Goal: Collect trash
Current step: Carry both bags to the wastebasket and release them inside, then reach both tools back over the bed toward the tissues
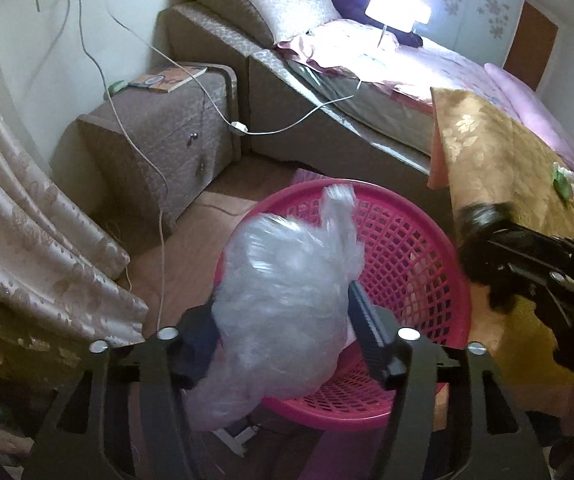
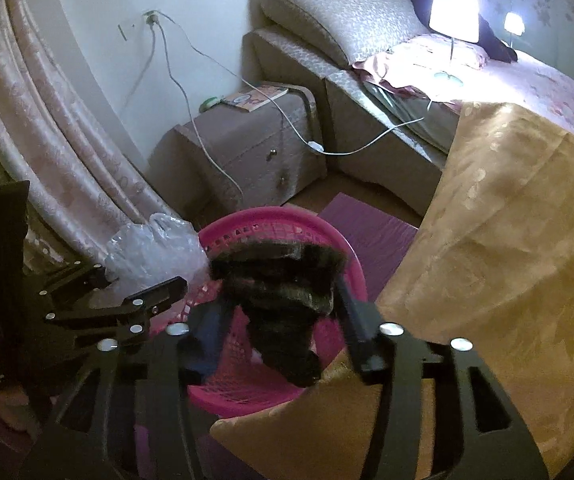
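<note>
The clear bag [image 1: 287, 312] and the dark wad [image 2: 283, 304] sit between the spread left gripper [image 1: 287, 344] and right gripper [image 2: 275, 336]. Both are best released squarely above the pink basket [image 1: 415, 248], toward its 12 o'clock rim.

Basket [image 1: 419, 240] on floor before bed [image 1: 387, 92], nightstand [image 1: 159, 132] left, draped table [image 1: 499, 152] right

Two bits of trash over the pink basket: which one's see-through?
The clear plastic bag between the left gripper fingers; the right gripper has a dark, opaque wad.
</note>
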A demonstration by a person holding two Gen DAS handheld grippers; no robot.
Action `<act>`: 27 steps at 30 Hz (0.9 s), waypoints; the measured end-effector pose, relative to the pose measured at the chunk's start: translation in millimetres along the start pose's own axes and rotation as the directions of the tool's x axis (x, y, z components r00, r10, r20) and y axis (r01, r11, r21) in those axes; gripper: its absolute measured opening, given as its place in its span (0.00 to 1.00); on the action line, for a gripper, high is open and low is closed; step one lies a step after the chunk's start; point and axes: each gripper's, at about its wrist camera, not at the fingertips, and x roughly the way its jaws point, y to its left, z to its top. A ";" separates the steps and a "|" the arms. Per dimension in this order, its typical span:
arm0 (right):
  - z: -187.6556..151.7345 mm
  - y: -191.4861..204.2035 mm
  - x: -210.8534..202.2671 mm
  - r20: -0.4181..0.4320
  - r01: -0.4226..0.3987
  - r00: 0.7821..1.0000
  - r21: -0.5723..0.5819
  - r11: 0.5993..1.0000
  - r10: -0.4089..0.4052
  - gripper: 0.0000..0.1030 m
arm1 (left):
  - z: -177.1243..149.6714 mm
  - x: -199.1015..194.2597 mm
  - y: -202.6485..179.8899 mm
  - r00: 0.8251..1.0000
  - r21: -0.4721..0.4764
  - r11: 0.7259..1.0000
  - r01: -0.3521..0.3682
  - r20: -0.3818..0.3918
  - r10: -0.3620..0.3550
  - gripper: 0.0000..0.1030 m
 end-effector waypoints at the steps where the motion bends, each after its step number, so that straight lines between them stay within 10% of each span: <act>1: -0.4 -0.7 -0.2 0.003 0.000 1.000 0.006 1.000 0.000 0.60 | 0.4 0.0 0.9 1.000 -0.006 1.000 -0.001 0.000 0.001 0.64; 27: -40.0 -44.6 -81.5 0.143 0.088 0.984 0.146 0.985 -0.109 0.63 | -3.2 -17.7 -29.2 0.996 0.066 0.998 0.015 0.085 -0.021 0.74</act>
